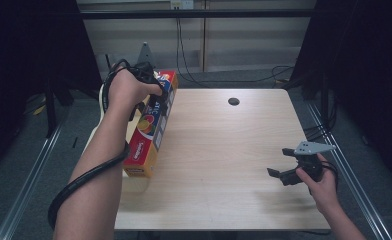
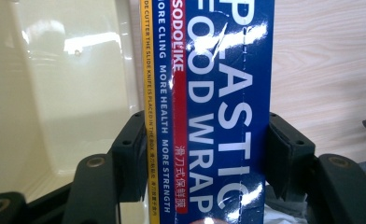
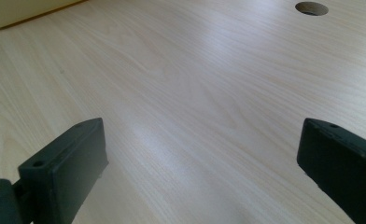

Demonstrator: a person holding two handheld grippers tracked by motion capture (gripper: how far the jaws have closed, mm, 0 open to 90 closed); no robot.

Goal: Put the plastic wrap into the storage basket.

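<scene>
A long plastic wrap box (image 1: 151, 132), blue and red with white lettering, lies lengthwise along the left edge of the wooden table (image 1: 224, 165). My left gripper (image 1: 155, 89) is shut on its far end. In the left gripper view the two black jaws press both sides of the box (image 2: 218, 70), with the left gripper (image 2: 209, 158) centred on it. Near the table's right front, my right gripper (image 1: 279, 161) is held open with nothing in it. In its own view the right gripper (image 3: 200, 158) shows jaws wide apart over bare wood.
A cream plastic container (image 1: 102, 100) sits just left of the box, its glossy wall (image 2: 64, 84) close beside the left jaw. A round cable hole (image 1: 233, 101) lies at the table's far middle. Cables trail on the floor behind the table.
</scene>
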